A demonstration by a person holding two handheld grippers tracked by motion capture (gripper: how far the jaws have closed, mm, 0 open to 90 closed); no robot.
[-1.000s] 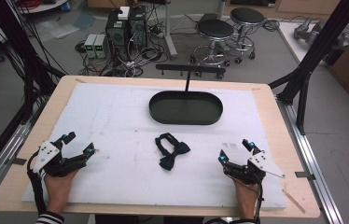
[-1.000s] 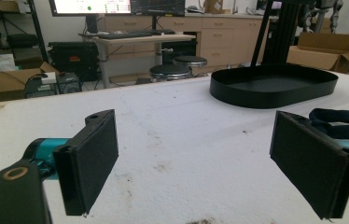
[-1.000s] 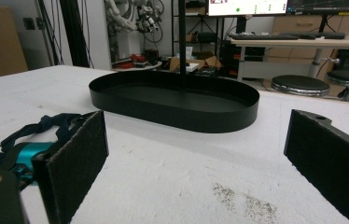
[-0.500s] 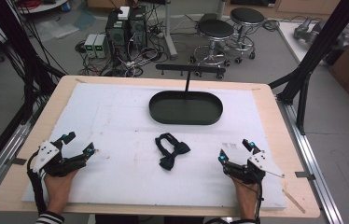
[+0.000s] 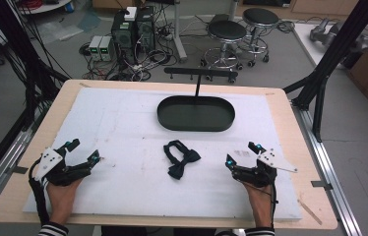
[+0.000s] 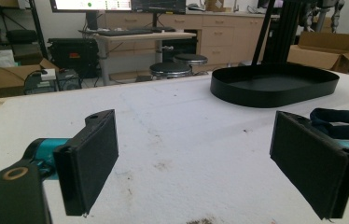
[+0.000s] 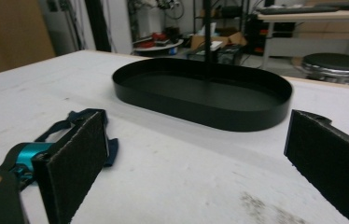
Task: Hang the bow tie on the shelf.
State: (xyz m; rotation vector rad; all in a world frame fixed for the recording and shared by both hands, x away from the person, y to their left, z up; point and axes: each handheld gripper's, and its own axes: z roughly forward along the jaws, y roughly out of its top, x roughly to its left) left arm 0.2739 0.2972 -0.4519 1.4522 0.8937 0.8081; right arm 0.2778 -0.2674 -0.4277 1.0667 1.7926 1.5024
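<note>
The fingers (image 6: 88, 163) of the left gripper (image 5: 83, 153) stand wide apart with nothing between them, and those of the right gripper (image 5: 242, 154) are spread just as wide and hold nothing either. Both rest low on the near part of the white surface (image 5: 123, 128), one at each side. Between them lies the bow tie (image 5: 179, 158), a small dark thing of soft folded cloth with a thin strap looped behind its knot; it sits flat, its wings slanting from near-left to far-right. It looks somewhat nearer the right gripper than the left. From the right gripper's fingers it lies to their left and a little ahead (image 7: 88, 130); from the left gripper's fingers it lies off to their right (image 6: 340, 121). Past the tie, well apart from it toward the far edge, stands the oval tray (image 5: 167, 115), black, smooth and hard with a low upright wall, its long axis running across the surface. The padded surface looks matte and slightly stained
</note>
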